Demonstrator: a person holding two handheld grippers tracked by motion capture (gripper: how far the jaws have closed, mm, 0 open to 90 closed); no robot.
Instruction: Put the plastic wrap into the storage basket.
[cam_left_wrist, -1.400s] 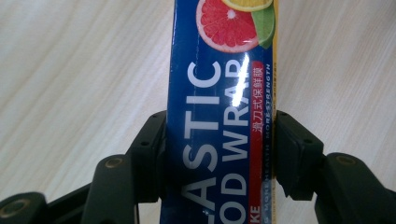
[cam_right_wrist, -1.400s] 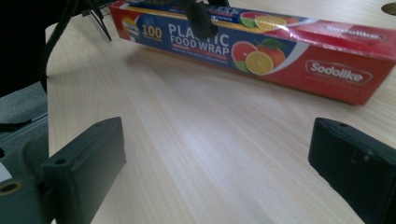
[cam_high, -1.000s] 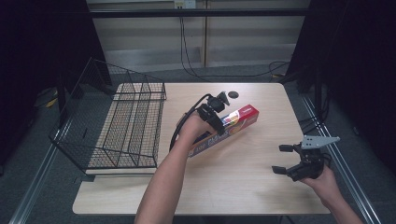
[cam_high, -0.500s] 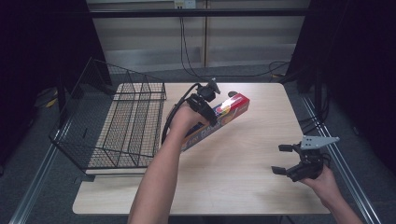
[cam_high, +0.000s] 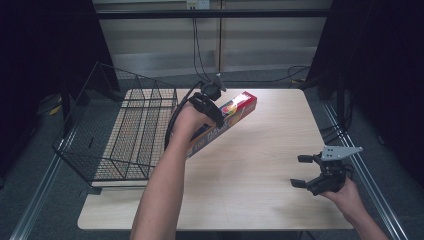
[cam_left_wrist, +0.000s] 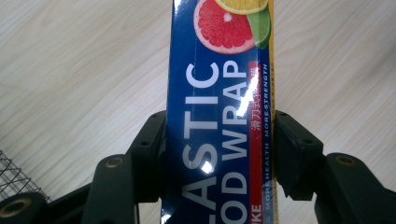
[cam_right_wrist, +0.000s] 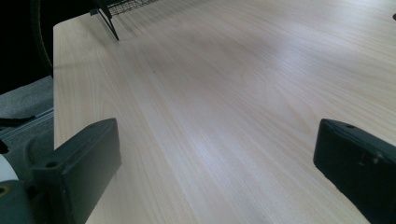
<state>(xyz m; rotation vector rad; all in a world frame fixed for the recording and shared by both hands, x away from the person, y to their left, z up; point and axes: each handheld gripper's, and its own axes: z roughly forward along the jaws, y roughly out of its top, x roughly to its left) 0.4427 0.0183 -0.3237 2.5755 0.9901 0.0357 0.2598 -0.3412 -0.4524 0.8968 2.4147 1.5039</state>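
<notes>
Pale wooden surface (cam_high: 260, 150), wire basket (cam_high: 125, 130) at its left edge. Plastic wrap box (cam_high: 227, 117) just right of the basket, lifted clear, clenched between left gripper (cam_high: 210, 102) fingers (cam_left_wrist: 147, 154). Right gripper (cam_high: 320, 175), far right of the basket, fingers (cam_right_wrist: 79, 163) released, empty. Pickup done; placing outstanding, likely into the basket.

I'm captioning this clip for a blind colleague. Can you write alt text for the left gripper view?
A long blue box of plastic food wrap, printed with citrus slices at its far end, is clamped across its width between the two black jaws of the left gripper. Below it lies a pale wooden table, with a bit of black wire rack at the lower left edge.
</notes>
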